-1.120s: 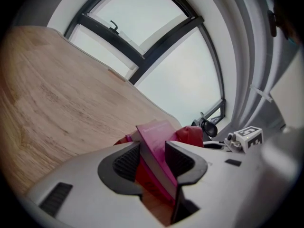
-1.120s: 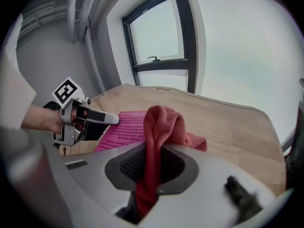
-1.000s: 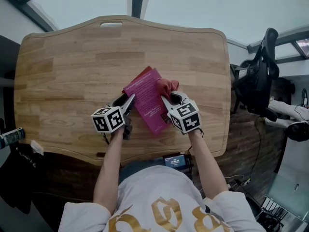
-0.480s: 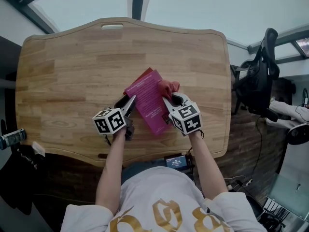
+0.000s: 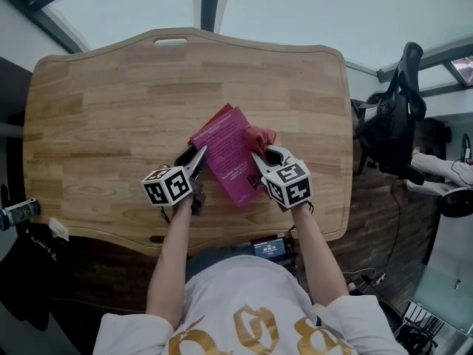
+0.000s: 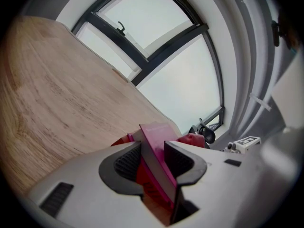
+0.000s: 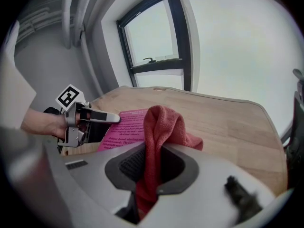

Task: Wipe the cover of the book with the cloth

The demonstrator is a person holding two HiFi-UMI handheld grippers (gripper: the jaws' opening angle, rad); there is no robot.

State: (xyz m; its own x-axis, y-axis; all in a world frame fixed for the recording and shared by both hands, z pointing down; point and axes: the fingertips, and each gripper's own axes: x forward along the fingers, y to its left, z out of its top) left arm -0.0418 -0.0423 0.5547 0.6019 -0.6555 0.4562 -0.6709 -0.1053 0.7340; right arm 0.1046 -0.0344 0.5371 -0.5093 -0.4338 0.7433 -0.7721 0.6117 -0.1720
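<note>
Though limp, fuzzy cloth by book

Magenta book lies askew, red cloth touching it.

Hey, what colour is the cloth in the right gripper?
The cloth is coral red, clearest in the right gripper view.

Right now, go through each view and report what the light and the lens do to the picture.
Head view: even, soft light, faint shadows, and the table's edges bowed by the lens. Left gripper view: dark rounded corners, the window washed pale, the book fairly sharp up close. Right gripper view: the window blown white, the cloth crisp, the lower left foreground smeared.
</note>
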